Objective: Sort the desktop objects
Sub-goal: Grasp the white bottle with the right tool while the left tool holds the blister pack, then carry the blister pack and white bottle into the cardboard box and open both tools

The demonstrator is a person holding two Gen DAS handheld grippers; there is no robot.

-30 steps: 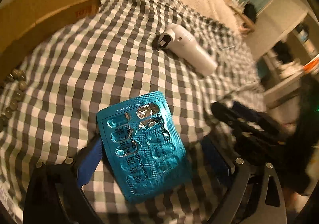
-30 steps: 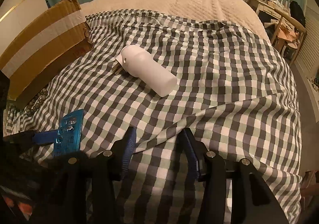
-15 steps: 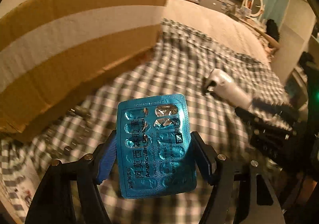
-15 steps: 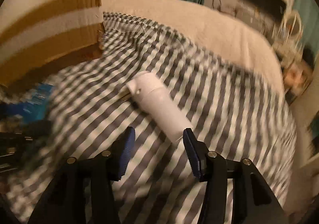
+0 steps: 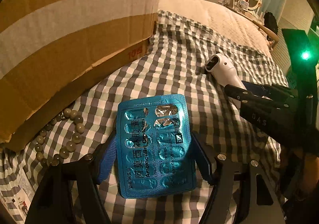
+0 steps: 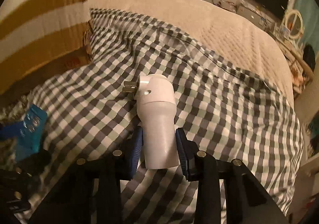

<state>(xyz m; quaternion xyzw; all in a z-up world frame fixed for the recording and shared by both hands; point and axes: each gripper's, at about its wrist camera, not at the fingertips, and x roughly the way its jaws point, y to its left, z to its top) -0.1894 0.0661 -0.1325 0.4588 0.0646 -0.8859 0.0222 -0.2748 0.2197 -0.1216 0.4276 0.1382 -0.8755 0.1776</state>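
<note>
The left tongs (image 5: 153, 156) pinch the blister pack (image 5: 154, 144) by its edges, lifted above the bed (image 5: 179, 60) beside the box (image 5: 75, 30), probably its destination, while the right tongs (image 6: 159, 148) straddle the lying white plug (image 6: 157, 120), contact uncertain.

Both wrist views look closely along fingers, sharing checked cloth (image 5: 179, 60)

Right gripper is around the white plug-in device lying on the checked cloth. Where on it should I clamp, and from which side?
Clamp the white plug-in device across its round, slightly tapered barrel, coming in from its flat rear end along its length, as the right gripper already sits. The prongs and wider head point away, so the fingers straddle plain sides.
</note>
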